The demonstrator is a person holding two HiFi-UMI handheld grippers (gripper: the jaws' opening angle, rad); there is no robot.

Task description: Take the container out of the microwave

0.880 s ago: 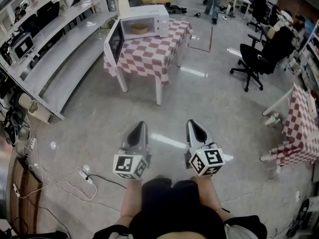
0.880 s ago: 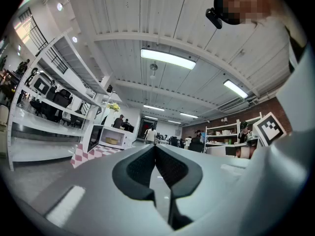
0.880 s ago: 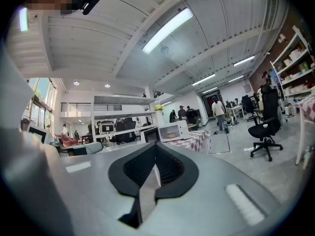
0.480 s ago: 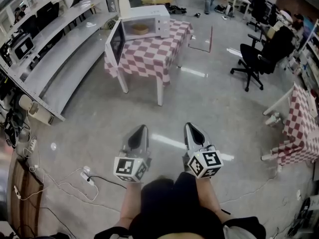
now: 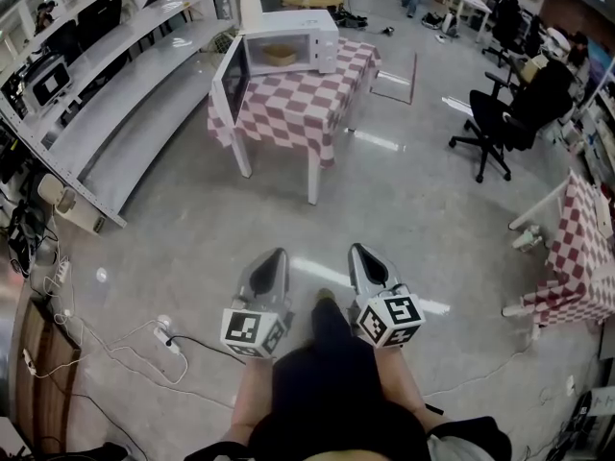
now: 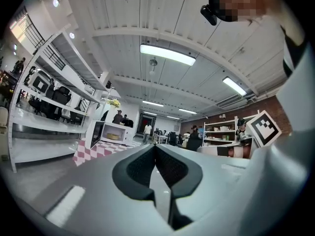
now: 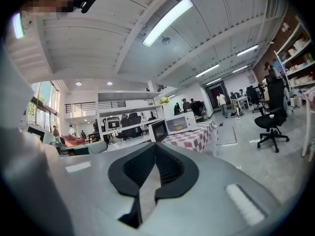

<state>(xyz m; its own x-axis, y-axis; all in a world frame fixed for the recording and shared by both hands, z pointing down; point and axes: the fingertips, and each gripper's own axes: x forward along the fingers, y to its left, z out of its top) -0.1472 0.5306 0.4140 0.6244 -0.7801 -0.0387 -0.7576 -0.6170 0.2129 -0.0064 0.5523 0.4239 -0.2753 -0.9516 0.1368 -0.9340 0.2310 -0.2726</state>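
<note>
We see a bright, evenly lit hall; long ceiling lamps [image 6: 167, 54] give the light from above and leave pale streaks of glare on the polished floor [image 5: 183, 229]; shadows are soft and faint. Every view bends strongly towards its edges; both gripper views end in a dark round rim, and the far room looks small yet fairly sharp

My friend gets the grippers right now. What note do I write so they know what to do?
Left gripper: shut, empty, held low over the floor.
Right gripper: shut, empty, beside it.
Microwave: on the checked table across the room, out of reach; its door is open.
Container: inside the microwave.
Done: door open.
Left to do: walk up, open a gripper, grasp the container, take it out.
</note>
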